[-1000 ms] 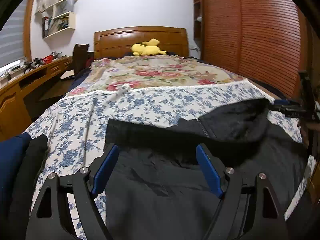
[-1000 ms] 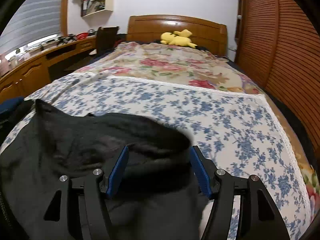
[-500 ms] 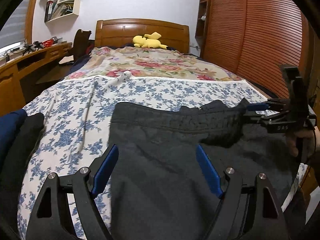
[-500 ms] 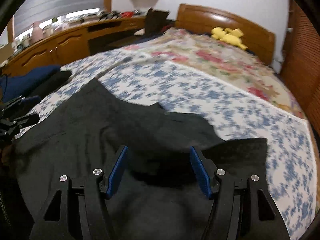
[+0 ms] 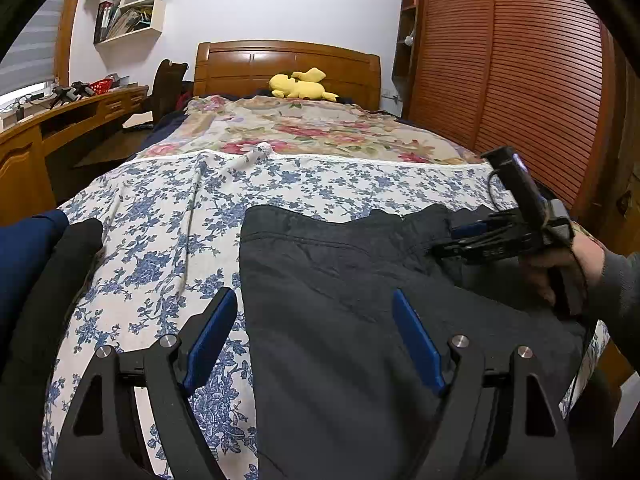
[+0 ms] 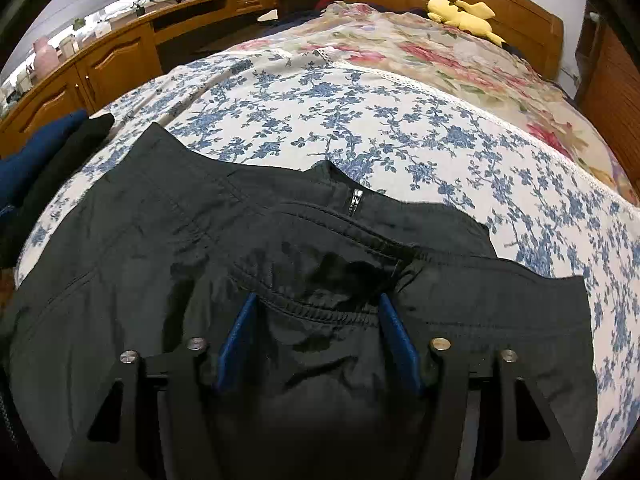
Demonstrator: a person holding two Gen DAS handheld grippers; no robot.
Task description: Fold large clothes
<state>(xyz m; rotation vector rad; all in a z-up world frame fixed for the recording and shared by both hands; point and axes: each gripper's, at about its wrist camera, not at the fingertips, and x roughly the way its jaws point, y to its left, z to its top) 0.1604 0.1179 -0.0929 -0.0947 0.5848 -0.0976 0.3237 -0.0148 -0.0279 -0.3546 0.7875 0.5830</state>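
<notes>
left gripper point(image 5: 314, 334): jaws wide apart, nothing between the pads, over the jacket's left edge
right gripper point(image 6: 318, 330): jaws have just been closing, a fold of black fabric bunched between the pads; firm pinch or not, can't tell
jacket point(image 6: 168, 248): black, spread flat at the near end of the bed, zipper collar pointing toward the headboard
folded clothes point(image 6: 48, 148): navy and black, at the left edge
bedspread point(image 6: 400, 128): bare blue-floral stretch beyond the collar
plush toy point(image 5: 298, 85): yellow, by the headboard
</notes>
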